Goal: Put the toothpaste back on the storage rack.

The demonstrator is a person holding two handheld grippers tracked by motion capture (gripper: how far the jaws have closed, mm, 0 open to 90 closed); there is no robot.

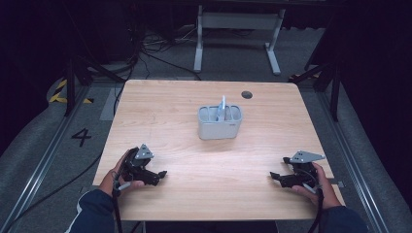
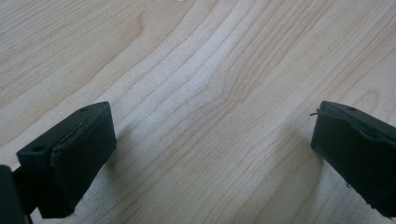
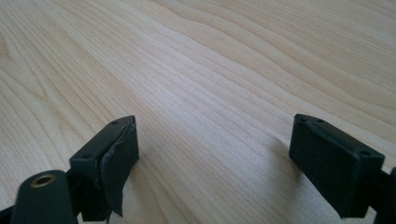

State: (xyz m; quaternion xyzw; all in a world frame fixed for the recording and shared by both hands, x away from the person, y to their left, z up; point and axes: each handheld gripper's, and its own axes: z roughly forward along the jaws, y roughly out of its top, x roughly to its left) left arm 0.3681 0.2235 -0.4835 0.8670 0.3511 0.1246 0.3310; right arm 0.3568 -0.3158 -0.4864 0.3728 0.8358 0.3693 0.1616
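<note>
- The left black two-jaw gripper [image 1: 160, 174] rests low over the near-left part of the light wooden table [image 1: 184, 97], held in the person's left hand [image 1: 114, 179]; its jaws stand wide apart with bare wood grain between them, grasping nothing
- The grey plastic caddy with compartments [image 1: 219, 127] stands ahead of both grippers, well apart from each, to the right of the left one and to the left of the right one; a pale upright tool [image 1: 222, 108] sticks out of it
- The right black two-jaw gripper [image 1: 273, 176] sits low at the near-right, in the person's right hand [image 1: 323, 187], jaws released and spread, nothing between them
</note>
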